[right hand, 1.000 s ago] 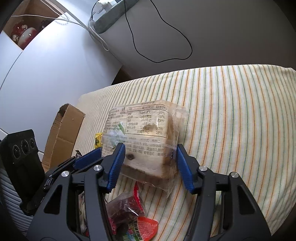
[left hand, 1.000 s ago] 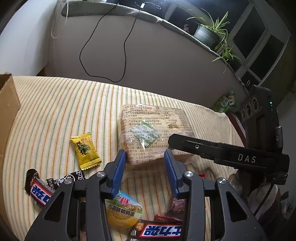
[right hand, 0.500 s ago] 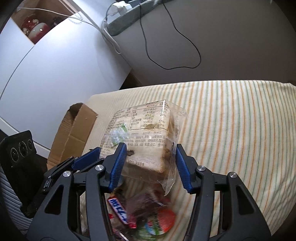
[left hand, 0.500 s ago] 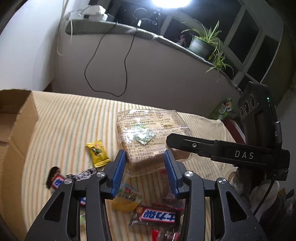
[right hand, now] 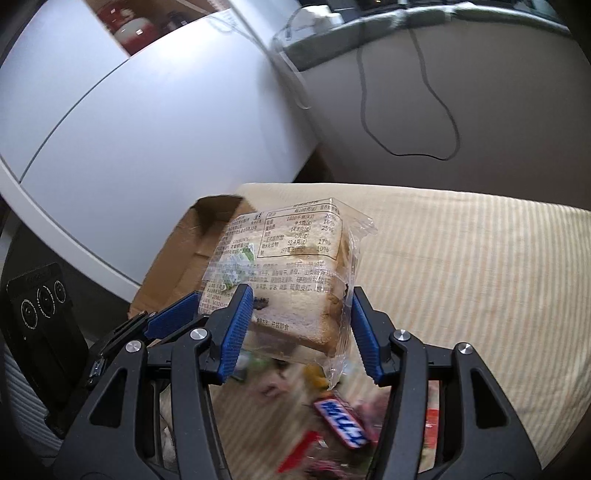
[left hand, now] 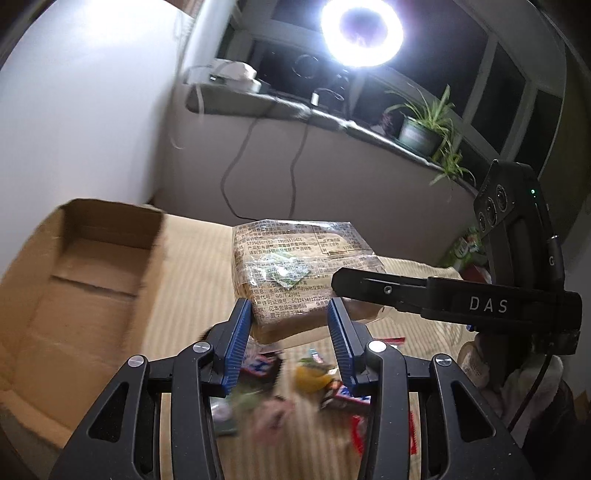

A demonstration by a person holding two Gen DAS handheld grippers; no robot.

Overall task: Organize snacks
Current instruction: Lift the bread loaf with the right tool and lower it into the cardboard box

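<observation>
A clear bag of sliced bread (left hand: pixel 295 273) with printed labels hangs in the air between both grippers. My left gripper (left hand: pixel 291 332) is shut on its near lower edge. My right gripper (right hand: pixel 301 325) is shut on the bag (right hand: pixel 291 277) from the other side, and its black finger (left hand: pixel 424 293) crosses the right of the left wrist view. An open cardboard box (left hand: pixel 77 291) stands at the left, also seen behind the bag in the right wrist view (right hand: pixel 184 258). Several small snacks (left hand: pixel 306 384) lie blurred on the striped cloth below, among them a blue-labelled chocolate bar (right hand: pixel 341 424).
The striped cloth (right hand: pixel 480 288) stretches to the right. A white cabinet (right hand: pixel 147 147) stands behind the box. A wall with a dangling black cable (left hand: pixel 236 173), a ledge with a potted plant (left hand: pixel 421 129) and a ring light (left hand: pixel 362 29) lie beyond.
Both grippers have lifted the bread bag off the cloth and carried it up and left toward the cardboard box. The snacks on the cloth have dropped lower in both views.
</observation>
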